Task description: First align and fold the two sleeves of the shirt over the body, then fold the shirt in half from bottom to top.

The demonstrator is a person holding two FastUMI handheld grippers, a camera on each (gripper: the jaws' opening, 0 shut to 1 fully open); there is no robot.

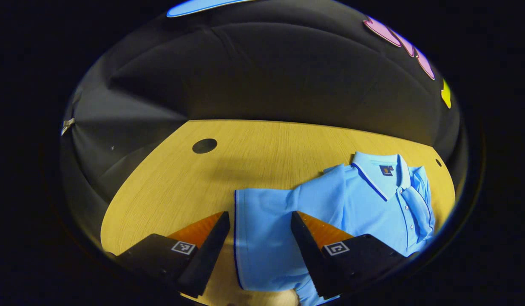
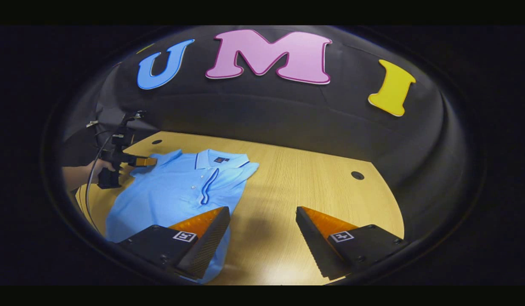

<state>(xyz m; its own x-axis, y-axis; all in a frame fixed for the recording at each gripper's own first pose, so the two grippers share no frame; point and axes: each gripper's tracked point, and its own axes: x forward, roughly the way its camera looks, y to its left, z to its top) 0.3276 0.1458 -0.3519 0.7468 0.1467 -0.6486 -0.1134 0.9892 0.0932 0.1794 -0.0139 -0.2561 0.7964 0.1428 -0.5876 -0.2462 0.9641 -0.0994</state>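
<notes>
Black cloth walls close round a pale wooden bench [image 1: 262, 144], which carries one light blue polo shirt [image 1: 373, 204] lying face up, collar toward the far wall.

Left side first: we see the left claw [image 1: 260, 225] spread wide, its fingers straddling the hem of the outstretched sleeve [image 1: 262, 221], one finger over bare wood, the other over cloth. Nothing is pinched. We judge this a lining-up for the grasp, so the sleeve can be carried inward over the body. In the right gripper view that same claw [image 2: 148, 161], held by a hand [image 2: 101, 169], sits at the shirt's shoulder end.

Moving right: the opposite sleeve [image 2: 248, 168] looks partly drawn in beside the collar, though we cannot tell how fully.

Farther right, the right claw [image 2: 262, 229] hangs open and empty above the bench just off the shirt's lower edge, probably parked clear until its turn.

Containers: none on the bench; two dark round holes [image 2: 357, 175] in the wood hold nothing we can make out.
</notes>
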